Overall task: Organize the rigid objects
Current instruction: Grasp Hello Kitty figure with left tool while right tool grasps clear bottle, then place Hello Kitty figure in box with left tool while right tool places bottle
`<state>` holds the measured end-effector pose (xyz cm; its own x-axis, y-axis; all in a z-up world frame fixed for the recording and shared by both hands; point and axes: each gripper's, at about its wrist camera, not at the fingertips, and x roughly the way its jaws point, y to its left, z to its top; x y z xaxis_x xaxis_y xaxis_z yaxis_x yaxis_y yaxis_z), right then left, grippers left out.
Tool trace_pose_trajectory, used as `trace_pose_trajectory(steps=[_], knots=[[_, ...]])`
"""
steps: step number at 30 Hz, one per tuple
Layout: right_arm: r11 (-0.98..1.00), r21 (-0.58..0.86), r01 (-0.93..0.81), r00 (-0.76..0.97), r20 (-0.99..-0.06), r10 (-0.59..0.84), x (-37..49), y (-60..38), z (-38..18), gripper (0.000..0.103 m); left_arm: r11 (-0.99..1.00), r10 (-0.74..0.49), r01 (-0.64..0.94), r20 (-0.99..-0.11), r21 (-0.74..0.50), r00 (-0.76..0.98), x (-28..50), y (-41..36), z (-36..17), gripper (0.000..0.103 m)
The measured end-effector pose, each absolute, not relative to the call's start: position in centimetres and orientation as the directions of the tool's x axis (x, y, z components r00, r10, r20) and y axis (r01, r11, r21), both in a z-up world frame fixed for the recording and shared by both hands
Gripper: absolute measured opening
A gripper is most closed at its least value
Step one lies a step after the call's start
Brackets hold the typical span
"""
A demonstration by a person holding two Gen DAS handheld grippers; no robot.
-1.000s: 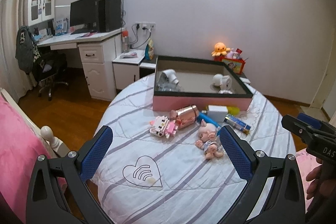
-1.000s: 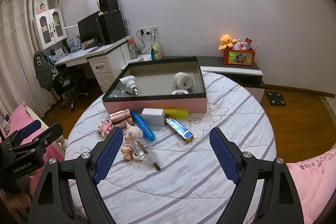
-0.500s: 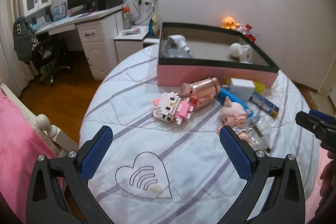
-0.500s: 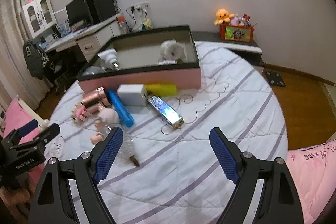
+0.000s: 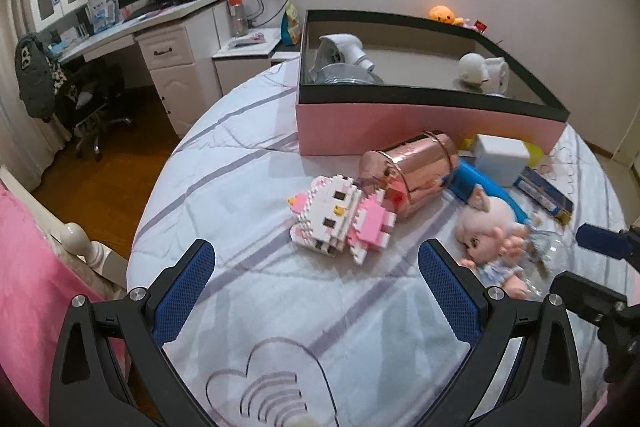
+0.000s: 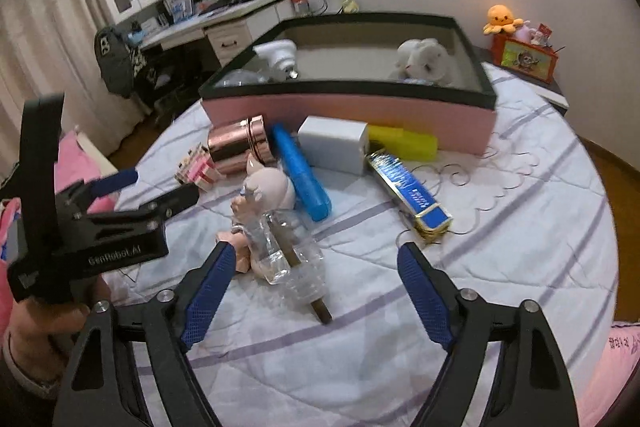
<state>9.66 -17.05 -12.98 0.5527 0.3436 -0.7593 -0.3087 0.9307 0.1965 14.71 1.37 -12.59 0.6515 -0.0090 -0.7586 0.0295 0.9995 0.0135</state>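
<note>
Right wrist view shows both grippers, left gripper (image 6: 160, 187) and right gripper (image 6: 312, 291), spread and empty, a few items already in the pink box (image 6: 360, 113) at 12 o'clock, while the block cat (image 5: 340, 219), copper tumbler (image 5: 412, 171), doll (image 6: 264, 195) and clear bottle (image 6: 284, 247) wait outside.

left gripper (image 5: 316, 263): hovering with jaws spread wide, gripping nothing | right gripper (image 6: 316, 265): hanging wide open too, nothing between its pads | left hand (image 6: 44, 323): wrapping round the left gripper's handle

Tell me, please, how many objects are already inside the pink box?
3 visible: a white hair dryer and clear item at its left end, a white plush at its right; others may be hidden.
</note>
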Motion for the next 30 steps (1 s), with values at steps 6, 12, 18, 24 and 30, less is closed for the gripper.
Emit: trace_pose_trajectory(steps=[6,12,18,24,30], knots=[[0.924,0.192,-0.332,0.520,-0.780,0.348,10.9,-16.3,-14.2,0.066,0.999,-0.019,0.041,-0.793,0.008,0.608,16.7,1.5,-14.1,0.103],[0.901,0.238,-0.363,0.505,-0.762,0.405,11.4,-16.4,-14.2,0.048,0.995,-0.091,0.081,-0.787,-0.052,0.610,17.4,1.4,-14.3,0.068],[0.905,0.239,-0.351,0.503,-0.768,0.398,10.8,-16.8,-14.3,0.034,0.990,-0.138,0.102,-0.776,-0.096,0.616,16.6,1.5,-13.7,0.060],[0.908,0.248,-0.338,0.529,-0.748,0.401,10.0,-17.9,-13.2,0.032,0.989,-0.147,0.110,-0.763,-0.100,0.630,14.5,1.3,-12.8,0.060],[0.905,0.253,-0.343,0.553,-0.724,0.412,9.1,-18.1,-11.8,0.032,0.988,-0.153,0.119,-0.738,-0.099,0.658,12.9,1.5,-11.0,0.060]])
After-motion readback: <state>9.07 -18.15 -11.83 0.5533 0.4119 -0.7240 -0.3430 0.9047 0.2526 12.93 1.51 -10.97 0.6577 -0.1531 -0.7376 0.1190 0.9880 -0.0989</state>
